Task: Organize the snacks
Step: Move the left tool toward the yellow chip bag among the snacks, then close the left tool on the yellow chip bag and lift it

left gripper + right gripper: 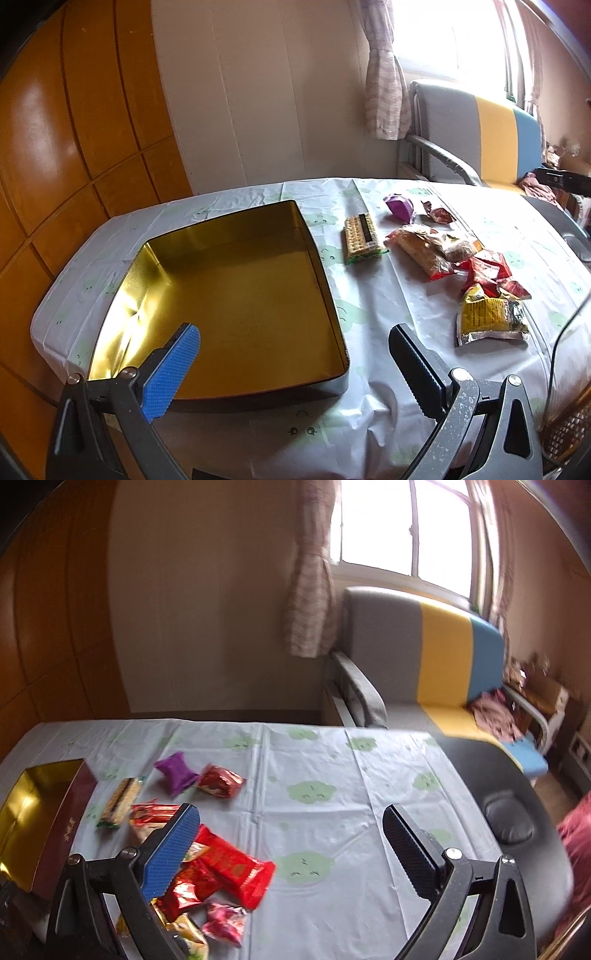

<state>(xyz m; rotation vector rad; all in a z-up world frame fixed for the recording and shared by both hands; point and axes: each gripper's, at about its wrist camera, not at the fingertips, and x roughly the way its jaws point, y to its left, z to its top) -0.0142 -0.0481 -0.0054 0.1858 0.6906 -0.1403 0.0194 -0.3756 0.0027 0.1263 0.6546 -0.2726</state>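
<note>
Both grippers, left (pixel 295 347) and right (pixel 291 827), have fingers spread wide, holding nothing. Gold tin (pixel 236 280) sits empty mid-left of frame; snack packets (pixel 443 254) scattered to its right on the table (pixel 369 332).

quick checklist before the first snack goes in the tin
1. Tin open and empty: ok.
2. Left claw open, holding nothing: ok.
3. Right claw open, holding nothing: ok.
4. Snacks within view on the table, beside the tin: ok.
5. Red packet free to grab: not ok, it overlaps other packets.
6. Cracker pack lying apart from the pile: ok.
</note>
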